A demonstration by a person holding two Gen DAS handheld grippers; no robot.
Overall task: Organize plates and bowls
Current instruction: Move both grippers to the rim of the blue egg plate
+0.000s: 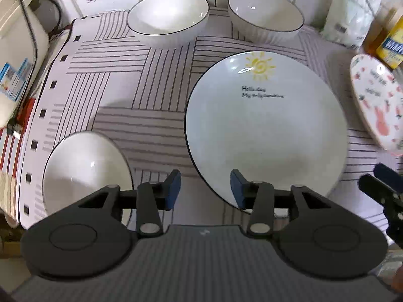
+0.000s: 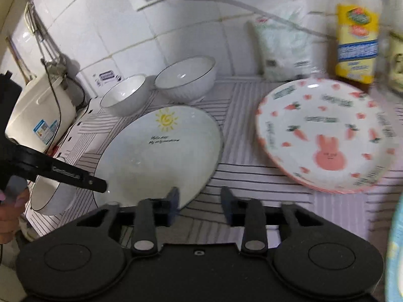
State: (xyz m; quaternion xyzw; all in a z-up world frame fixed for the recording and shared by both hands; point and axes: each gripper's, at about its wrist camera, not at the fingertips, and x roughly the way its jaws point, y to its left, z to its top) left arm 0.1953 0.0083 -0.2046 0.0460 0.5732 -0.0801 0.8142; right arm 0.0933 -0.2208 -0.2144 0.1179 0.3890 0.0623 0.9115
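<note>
A large white plate with a yellow sun [image 1: 264,130] [image 2: 158,156] lies flat on the striped cloth [image 1: 121,75]. My left gripper [image 1: 206,188] hovers open at the plate's near-left edge, with only cloth showing between its blue pads. My right gripper [image 2: 200,201] is open at the plate's near-right edge, holding nothing. A pink bunny-and-carrot plate [image 2: 322,136] [image 1: 377,100] lies to the right. Two white bowls [image 1: 168,15] [image 1: 264,16] stand at the back by the wall. A third white bowl [image 1: 85,168] [image 2: 50,198] sits near left.
A white rice cooker [image 2: 37,115] with its cord stands at the left edge. A plastic bag [image 2: 279,42] and a yellow-labelled bottle [image 2: 357,40] stand at the back right against the tiled wall. A light blue rim [image 2: 395,251] shows at the far right. A hand [image 2: 10,201] holds the left gripper.
</note>
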